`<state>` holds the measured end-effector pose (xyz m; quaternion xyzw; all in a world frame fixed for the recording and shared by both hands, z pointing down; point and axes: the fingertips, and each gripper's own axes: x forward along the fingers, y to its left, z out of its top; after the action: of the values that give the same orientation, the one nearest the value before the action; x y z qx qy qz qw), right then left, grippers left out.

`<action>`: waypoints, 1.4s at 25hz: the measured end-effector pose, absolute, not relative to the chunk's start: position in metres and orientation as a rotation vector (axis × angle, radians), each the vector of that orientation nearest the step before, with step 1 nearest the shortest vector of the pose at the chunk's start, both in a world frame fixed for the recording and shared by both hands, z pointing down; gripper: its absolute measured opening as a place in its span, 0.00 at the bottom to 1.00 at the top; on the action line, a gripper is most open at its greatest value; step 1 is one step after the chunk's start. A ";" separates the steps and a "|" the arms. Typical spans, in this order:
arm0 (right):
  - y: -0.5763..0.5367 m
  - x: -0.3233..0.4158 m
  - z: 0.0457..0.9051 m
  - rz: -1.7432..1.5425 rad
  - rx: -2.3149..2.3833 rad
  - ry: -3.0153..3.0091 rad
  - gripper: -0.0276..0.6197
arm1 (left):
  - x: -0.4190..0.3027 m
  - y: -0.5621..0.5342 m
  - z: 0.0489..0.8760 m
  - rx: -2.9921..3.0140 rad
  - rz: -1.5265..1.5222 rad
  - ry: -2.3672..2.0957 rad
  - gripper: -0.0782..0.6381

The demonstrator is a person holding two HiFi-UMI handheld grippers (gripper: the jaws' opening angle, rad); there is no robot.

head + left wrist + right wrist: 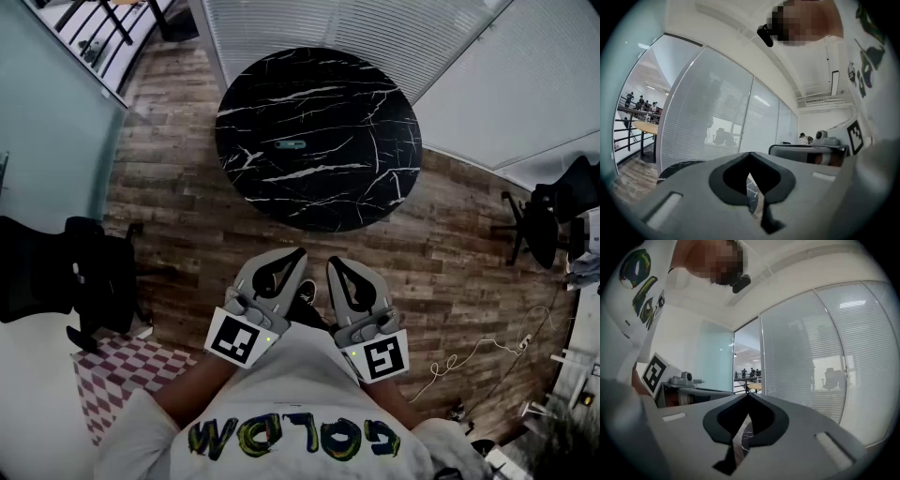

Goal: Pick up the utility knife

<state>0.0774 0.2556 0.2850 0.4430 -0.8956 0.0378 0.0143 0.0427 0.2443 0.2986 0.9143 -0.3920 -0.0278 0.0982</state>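
The utility knife [291,144], small and bluish-grey, lies flat and crosswise near the middle of the black marble table [347,187].

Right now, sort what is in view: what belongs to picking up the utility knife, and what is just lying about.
Job: utility knife, lying on the round black table; left gripper and right gripper, both shut and empty.
Lying about: left office chair; right office chair; checkered item; white cable on the floor.
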 end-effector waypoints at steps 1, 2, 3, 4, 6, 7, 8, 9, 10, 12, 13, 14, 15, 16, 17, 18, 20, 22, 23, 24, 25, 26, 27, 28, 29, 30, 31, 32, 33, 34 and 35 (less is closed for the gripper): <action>0.255 0.079 0.285 0.121 1.381 -2.788 0.05 | 0.044 0.244 0.299 2.702 -0.081 -1.163 0.11; 0.255 0.080 0.286 0.124 1.383 -2.788 0.05 | 0.045 0.244 0.299 2.699 -0.080 -1.166 0.11; 0.254 0.082 0.286 0.128 1.385 -2.788 0.05 | 0.046 0.243 0.300 2.697 -0.081 -1.170 0.11; 0.254 0.084 0.286 0.134 1.387 -2.789 0.05 | 0.047 0.243 0.299 2.695 -0.083 -1.172 0.11; 0.252 0.088 0.285 0.142 1.389 -2.798 0.05 | 0.051 0.242 0.299 2.693 -0.083 -1.176 0.11; 0.251 0.090 0.284 0.133 1.387 -2.805 0.05 | 0.053 0.242 0.300 2.692 -0.079 -1.176 0.11; 0.250 0.093 0.283 0.115 1.382 -2.810 0.05 | 0.055 0.242 0.301 2.691 -0.074 -1.177 0.11; 0.250 0.097 0.283 0.099 1.379 -2.812 0.05 | 0.058 0.241 0.301 2.689 -0.070 -1.178 0.11; 0.249 0.101 0.283 0.092 1.379 -2.813 0.05 | 0.062 0.241 0.302 2.687 -0.068 -1.181 0.11; 0.249 0.110 0.284 0.096 1.384 -2.821 0.05 | 0.070 0.241 0.303 2.688 -0.068 -1.188 0.11; 0.250 0.114 0.284 0.107 1.388 -2.826 0.05 | 0.074 0.241 0.303 2.688 -0.067 -1.191 0.11; 0.251 0.119 0.284 0.123 1.391 -2.830 0.05 | 0.079 0.242 0.304 2.687 -0.067 -1.194 0.11; 0.251 0.124 0.285 0.139 1.392 -2.832 0.05 | 0.084 0.243 0.304 2.685 -0.065 -1.197 0.11; 0.252 0.128 0.285 0.155 1.392 -2.835 0.05 | 0.089 0.243 0.304 2.684 -0.062 -1.199 0.11; 0.252 0.133 0.285 0.167 1.389 -2.837 0.05 | 0.094 0.244 0.305 2.684 -0.057 -1.202 0.11; 0.253 0.138 0.286 0.165 1.385 -2.839 0.05 | 0.099 0.245 0.305 2.684 -0.054 -1.205 0.11; 0.254 0.149 0.287 0.145 1.375 -2.842 0.05 | 0.111 0.248 0.307 2.681 -0.060 -1.214 0.11; 0.256 0.159 0.289 0.120 1.370 -2.840 0.05 | 0.120 0.251 0.308 2.673 -0.069 -1.222 0.11; 0.256 0.163 0.289 0.120 1.371 -2.837 0.05 | 0.125 0.252 0.309 2.669 -0.069 -1.223 0.11; 0.255 0.166 0.290 0.129 1.373 -2.836 0.05 | 0.128 0.252 0.309 2.666 -0.067 -1.222 0.11; 0.254 0.167 0.291 0.141 1.373 -2.836 0.05 | 0.130 0.252 0.309 2.663 -0.065 -1.221 0.11; 0.253 0.168 0.291 0.147 1.370 -2.837 0.05 | 0.131 0.251 0.310 2.662 -0.061 -1.221 0.11; 0.251 0.168 0.292 0.154 1.364 -2.841 0.05 | 0.131 0.250 0.310 2.662 -0.058 -1.223 0.11; 0.249 0.167 0.292 0.161 1.359 -2.847 0.05 | 0.130 0.248 0.310 2.661 -0.054 -1.227 0.11; 0.247 0.166 0.291 0.158 1.352 -2.852 0.05 | 0.128 0.246 0.311 2.656 -0.052 -1.233 0.11; 0.245 0.165 0.292 0.147 1.346 -2.854 0.05 | 0.127 0.243 0.311 2.651 -0.050 -1.239 0.11; 0.242 0.164 0.293 0.141 1.341 -2.854 0.05 | 0.125 0.240 0.312 2.646 -0.048 -1.245 0.11; 0.239 0.163 0.294 0.147 1.340 -2.853 0.05 | 0.123 0.237 0.314 2.643 -0.047 -1.249 0.11; 0.235 0.161 0.295 0.153 1.338 -2.853 0.05 | 0.121 0.233 0.315 2.643 -0.048 -1.251 0.11; 0.231 0.159 0.296 0.149 1.333 -2.851 0.05 | 0.120 0.229 0.317 2.643 -0.050 -1.252 0.11; 0.226 0.157 0.297 0.141 1.327 -2.850 0.05 | 0.118 0.224 0.318 2.641 -0.052 -1.252 0.11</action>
<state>0.1569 0.2262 0.2974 0.4217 -0.9056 0.0448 -0.0025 0.1183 0.2242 0.3178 0.8981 -0.4257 -0.0176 0.1088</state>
